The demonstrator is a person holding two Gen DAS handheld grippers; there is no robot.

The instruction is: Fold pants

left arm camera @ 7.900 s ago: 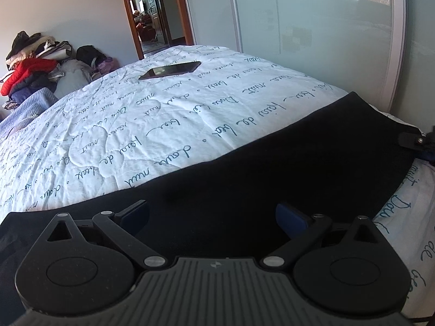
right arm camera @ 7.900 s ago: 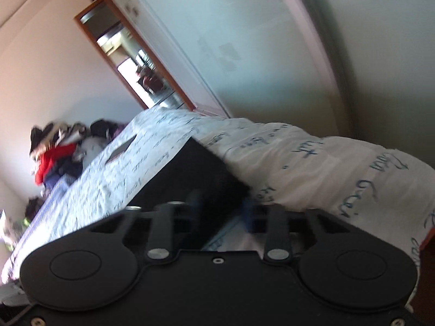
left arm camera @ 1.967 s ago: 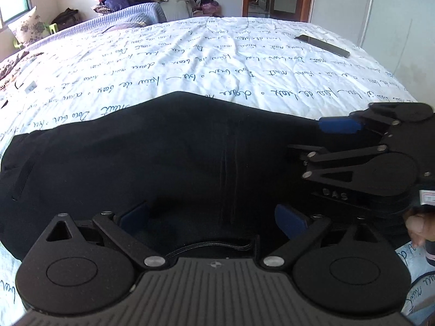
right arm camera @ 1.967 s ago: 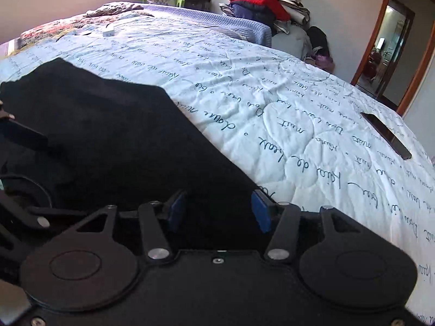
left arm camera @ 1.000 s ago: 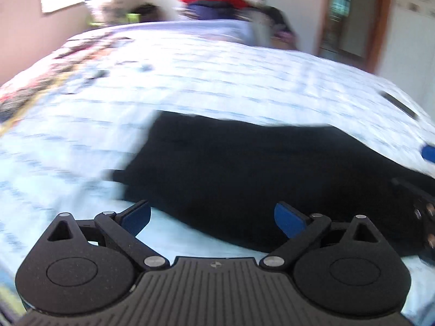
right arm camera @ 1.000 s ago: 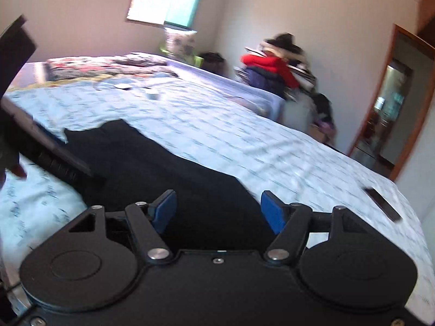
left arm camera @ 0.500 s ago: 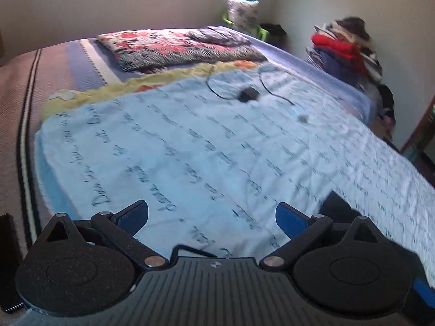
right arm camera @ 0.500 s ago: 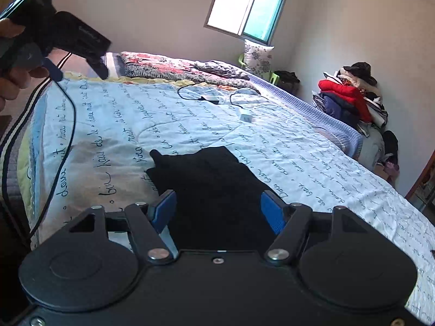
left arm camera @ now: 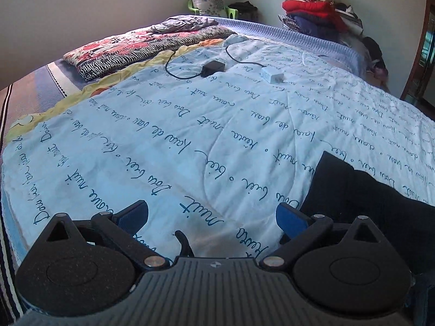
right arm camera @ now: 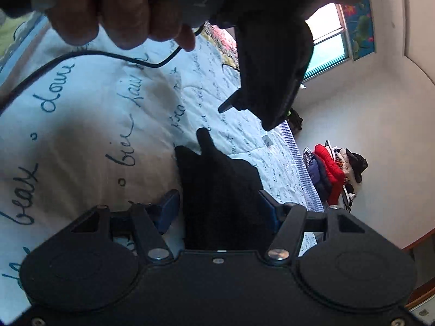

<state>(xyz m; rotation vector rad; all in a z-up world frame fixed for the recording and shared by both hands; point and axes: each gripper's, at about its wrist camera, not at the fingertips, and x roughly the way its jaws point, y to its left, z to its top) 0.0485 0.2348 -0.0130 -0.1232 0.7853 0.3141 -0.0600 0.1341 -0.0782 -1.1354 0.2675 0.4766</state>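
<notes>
The black pants (left arm camera: 367,195) lie on the white quilt with blue script (left arm camera: 190,125), at the right edge of the left wrist view. My left gripper (left arm camera: 210,216) is open over bare quilt, just left of the pants' end, nothing between its blue pads. In the rolled right wrist view the pants' end (right arm camera: 217,174) lies between the fingers of my right gripper (right arm camera: 218,207). Its jaws are closing, with a slit still showing at the left pad (right arm camera: 170,209). A hand (right arm camera: 122,8) holding the left gripper's body (right arm camera: 272,54) fills the top of that view.
A black charger (left arm camera: 213,68) with its cable and a white adapter (left arm camera: 272,77) lie further up the bed. A folded patterned blanket (left arm camera: 146,46) sits at the bed's head. Piled clothes (left arm camera: 318,13) stand at the far right. A black cable (right arm camera: 81,57) hangs from the hand.
The left view swung off the pants toward the bed's head. The right gripper rolled, sank close over the pants' end, and its jaws narrowed; the hand with the left gripper now looms above it.
</notes>
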